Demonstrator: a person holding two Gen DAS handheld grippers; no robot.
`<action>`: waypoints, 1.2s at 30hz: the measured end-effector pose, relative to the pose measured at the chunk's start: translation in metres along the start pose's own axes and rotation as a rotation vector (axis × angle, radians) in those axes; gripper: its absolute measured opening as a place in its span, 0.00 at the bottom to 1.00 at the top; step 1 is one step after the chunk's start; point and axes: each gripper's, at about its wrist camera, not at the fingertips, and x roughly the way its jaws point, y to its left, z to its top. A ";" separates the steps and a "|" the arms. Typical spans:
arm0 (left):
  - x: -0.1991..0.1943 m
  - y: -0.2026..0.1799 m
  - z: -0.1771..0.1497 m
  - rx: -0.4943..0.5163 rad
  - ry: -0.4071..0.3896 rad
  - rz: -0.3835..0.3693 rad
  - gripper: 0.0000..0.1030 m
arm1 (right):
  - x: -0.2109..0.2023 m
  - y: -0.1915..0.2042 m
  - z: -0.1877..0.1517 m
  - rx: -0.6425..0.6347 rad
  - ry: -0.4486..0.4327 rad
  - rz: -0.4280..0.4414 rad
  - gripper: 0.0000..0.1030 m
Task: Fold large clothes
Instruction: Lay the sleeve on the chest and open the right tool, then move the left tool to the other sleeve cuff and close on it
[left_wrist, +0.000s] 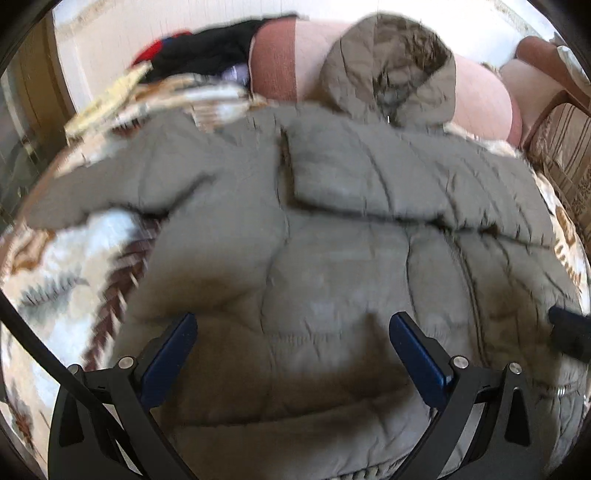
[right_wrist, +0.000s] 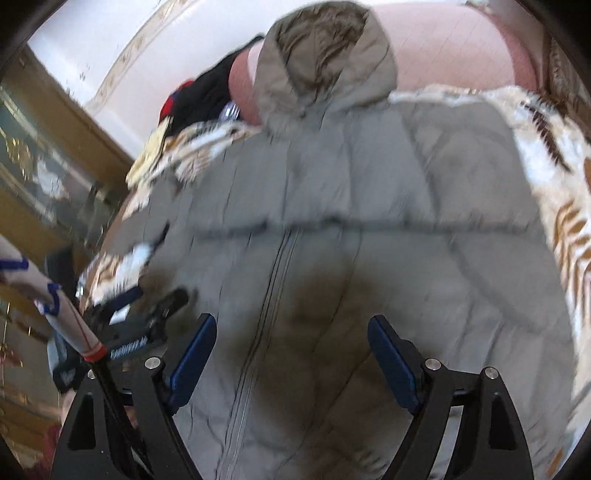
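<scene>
Two open grippers hover over one big job; we take it from the largest thing down. Our bed, under its patterned blanket, carries the grey puffer jacket spread front-up, likely so it lies flat for folding; its hood rests up against the pink headboard; one sleeve lies folded across the chest while the other sleeve still sticks out sideways; the zip runs down the middle. We hold the left gripper and the right gripper above the hem, each with jaws wide apart and nothing between them, probably ready to pinch the lower edge and fold it upward.
</scene>
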 end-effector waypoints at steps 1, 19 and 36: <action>0.005 0.002 -0.004 -0.007 0.028 -0.012 1.00 | 0.008 0.003 -0.007 -0.008 0.025 -0.008 0.85; -0.057 0.101 0.000 -0.221 -0.091 0.054 1.00 | -0.010 -0.011 0.023 0.041 -0.055 0.006 0.87; -0.055 0.316 0.035 -0.602 -0.098 0.147 1.00 | -0.019 -0.003 0.012 -0.004 -0.057 0.005 0.87</action>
